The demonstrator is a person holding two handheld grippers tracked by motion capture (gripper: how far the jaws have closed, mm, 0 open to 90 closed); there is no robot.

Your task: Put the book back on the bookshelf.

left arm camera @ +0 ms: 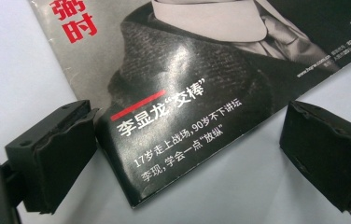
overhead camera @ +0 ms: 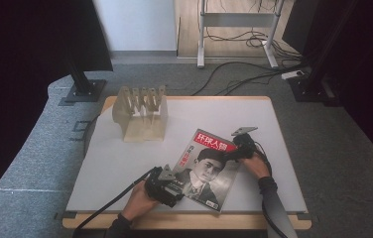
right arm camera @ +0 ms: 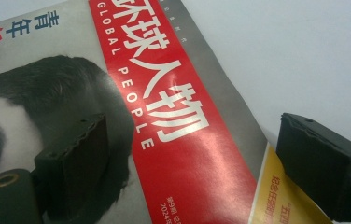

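Glossy, the magazine (overhead camera: 207, 167) lies flat on the white tabletop (overhead camera: 120, 163), near its front edge. Left hand-held gripper (overhead camera: 167, 187) stands wide open at the magazine's lower corner, one jaw just beside the cover edge, gripping nothing. Right hand-held gripper (overhead camera: 236, 150) hangs wide open over the red title band, jaws astride its top edge, holding nothing.

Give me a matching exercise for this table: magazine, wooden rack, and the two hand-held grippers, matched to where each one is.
Things:
1. magazine
2. wooden rack
3. left hand-held gripper
4. right hand-held gripper

Places:
A. at the magazine's red title band, jaws open
B. far left part of the table
C. flat on the table, near the person
D. at the magazine's lower left corner, jaws open

Pairs: 1-C, 2-B, 3-D, 4-A
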